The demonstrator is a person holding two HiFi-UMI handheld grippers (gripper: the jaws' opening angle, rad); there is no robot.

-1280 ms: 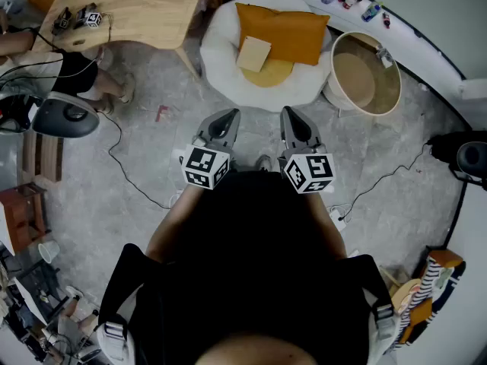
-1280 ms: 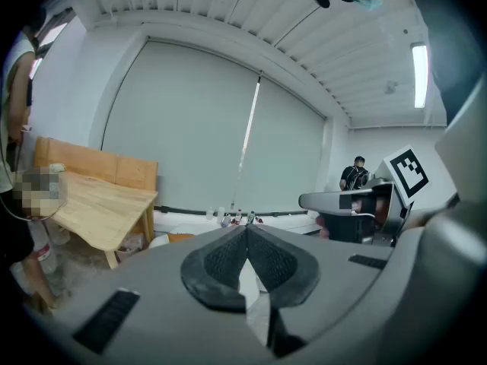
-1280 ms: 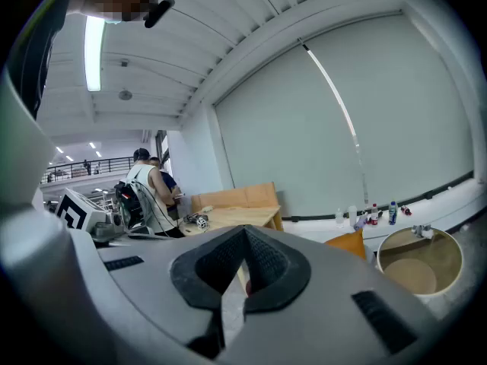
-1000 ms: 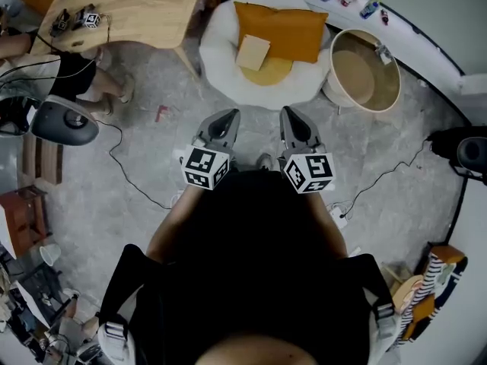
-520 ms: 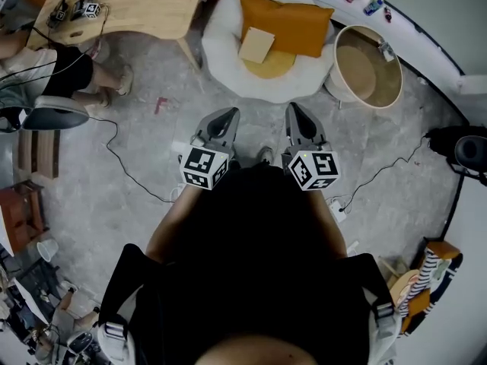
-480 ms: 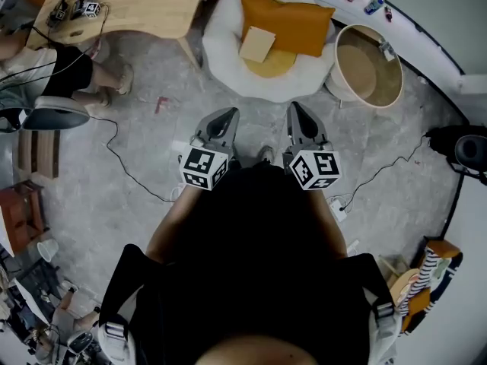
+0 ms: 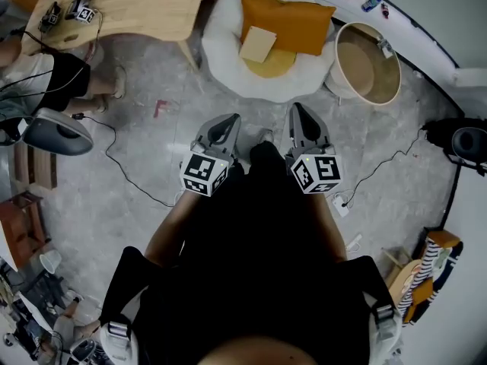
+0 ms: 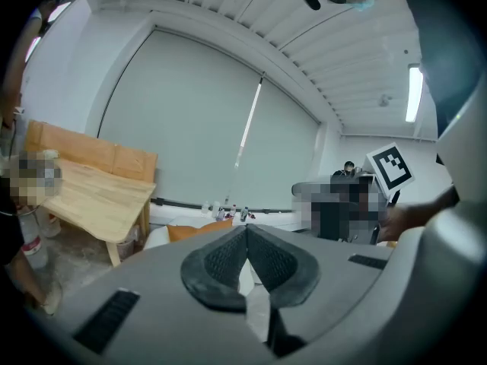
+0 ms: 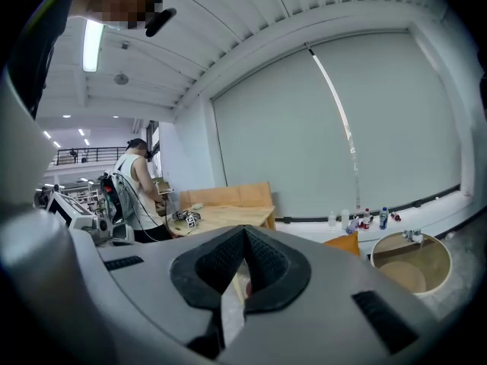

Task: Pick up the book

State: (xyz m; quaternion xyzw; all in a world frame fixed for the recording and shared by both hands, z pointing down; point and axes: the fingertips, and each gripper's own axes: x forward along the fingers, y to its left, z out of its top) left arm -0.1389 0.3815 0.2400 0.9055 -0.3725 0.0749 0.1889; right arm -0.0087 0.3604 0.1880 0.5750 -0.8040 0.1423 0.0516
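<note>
Grey floor (image 7: 144, 150) runs ahead to a white round seat (image 7: 219, 48), and on it lies the book (image 7: 257, 44). It is a thin, pale tan square with a plain cover, lying flat on a yellow cushion (image 7: 274, 67) and touching the front edge of an orange pillow (image 7: 297, 21). Both tools are well short of it, held out over the floor and pointing its way. The left hand-held gripper (image 7: 230, 120) is clenched on nothing. The right hand-held gripper (image 7: 295, 110) is likewise clenched, its pads meeting at the tips. A wooden worktop (image 7: 144, 6) stands left of the seat.
</note>
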